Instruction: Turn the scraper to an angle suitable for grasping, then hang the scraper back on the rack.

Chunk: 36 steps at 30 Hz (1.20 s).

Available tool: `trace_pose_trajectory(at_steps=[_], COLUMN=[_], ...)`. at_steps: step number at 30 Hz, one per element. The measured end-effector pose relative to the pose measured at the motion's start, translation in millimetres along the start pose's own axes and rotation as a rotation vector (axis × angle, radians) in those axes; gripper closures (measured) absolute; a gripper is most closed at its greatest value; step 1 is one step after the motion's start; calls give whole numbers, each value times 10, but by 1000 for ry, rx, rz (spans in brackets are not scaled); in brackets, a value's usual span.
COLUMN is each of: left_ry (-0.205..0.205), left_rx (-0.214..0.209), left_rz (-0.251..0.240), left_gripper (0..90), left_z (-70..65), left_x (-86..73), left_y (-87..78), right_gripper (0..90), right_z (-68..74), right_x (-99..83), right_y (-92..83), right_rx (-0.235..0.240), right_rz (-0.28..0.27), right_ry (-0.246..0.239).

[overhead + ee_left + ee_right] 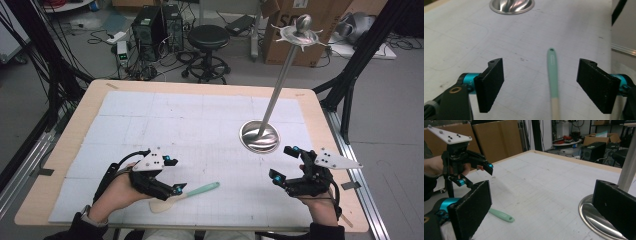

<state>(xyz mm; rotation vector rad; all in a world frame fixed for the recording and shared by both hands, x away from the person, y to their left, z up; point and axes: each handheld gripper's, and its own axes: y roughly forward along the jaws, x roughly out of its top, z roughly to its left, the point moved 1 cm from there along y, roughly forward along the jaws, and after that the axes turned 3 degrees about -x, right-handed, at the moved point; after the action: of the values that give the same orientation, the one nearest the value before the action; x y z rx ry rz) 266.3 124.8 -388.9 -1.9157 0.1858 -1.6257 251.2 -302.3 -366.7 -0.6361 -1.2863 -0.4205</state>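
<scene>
Spatula with a mint-green handle and pale flat blade (pixel 186 195) lies on the white gridded table mat (pixel 200 120), between the wide-open, empty jaws of the left gripper (pixel 170 175). It looks light, stiff and smooth; the narrow handle seems the best hold. The right gripper (pixel 285 165) hovers open and empty near the polished steel stand base (pixel 259 136).

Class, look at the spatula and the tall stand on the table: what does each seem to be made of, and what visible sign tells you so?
Spatula: the mint-green handle looks like matte silicone or plastic, smooth and dull, with no glare; the pale blade end looks like wood, though that is uncertain.
Stand: polished metal, probably steel, since its round base mirrors bright and dark streaks and its pole shines silver.
</scene>
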Motion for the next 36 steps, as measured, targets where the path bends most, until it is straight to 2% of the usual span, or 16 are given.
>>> trace_pose_trajectory(at_steps=[2, 5, 10, 13, 18, 24, 25, 26, 27, 29, 33, 36], left_ry=[-14, 3, 5, 11, 50, 46, 49, 56, 50, 31, 25, 36], left_rx=[-13, -26, -57, -57, -70, -84, -81, -72, -61, -70, -68, -70], left_rz=[7, 20, 74, 113, 212, 345, 369, 390, 408, 463, 544, 595], left_gripper=[214, 213, 219, 222, 309, 384, 447, 447, 488, 503, 534, 576], left_z=[-10, -28, -51, -58, -51, -66, -71, -74, -82, -88, -106, -126], left_x=[24, 49, 98, 130, 192, 251, 255, 259, 260, 260, 244, 235], left_y=[1, 10, 52, 92, 168, 278, 299, 316, 343, 406, 508, 568], right_gripper=[13, 13, 14, 14, 14, 13, 14, 14, 13, 14, 13, 13], right_z=[-3, 2, 8, 7, 8, 1, -5, -5, -9, -15, -21, -27], right_x=[-8, -16, -19, -17, -15, -11, -15, -15, -18, -19, -21, -31], right_y=[3, 3, -13, -12, -7, -14, -14, -14, -17, -23, -32, -31], right_rx=[0, 3, 0, 0, 4, 7, 6, 6, 5, 5, 3, 3], right_rz=[2, 7, 5, 3, 3, 0, 0, 0, 1, 1, -2, -1], right_ry=[-1, 0, 5, 6, 7, 8, 10, 10, 10, 12, 13, 18])
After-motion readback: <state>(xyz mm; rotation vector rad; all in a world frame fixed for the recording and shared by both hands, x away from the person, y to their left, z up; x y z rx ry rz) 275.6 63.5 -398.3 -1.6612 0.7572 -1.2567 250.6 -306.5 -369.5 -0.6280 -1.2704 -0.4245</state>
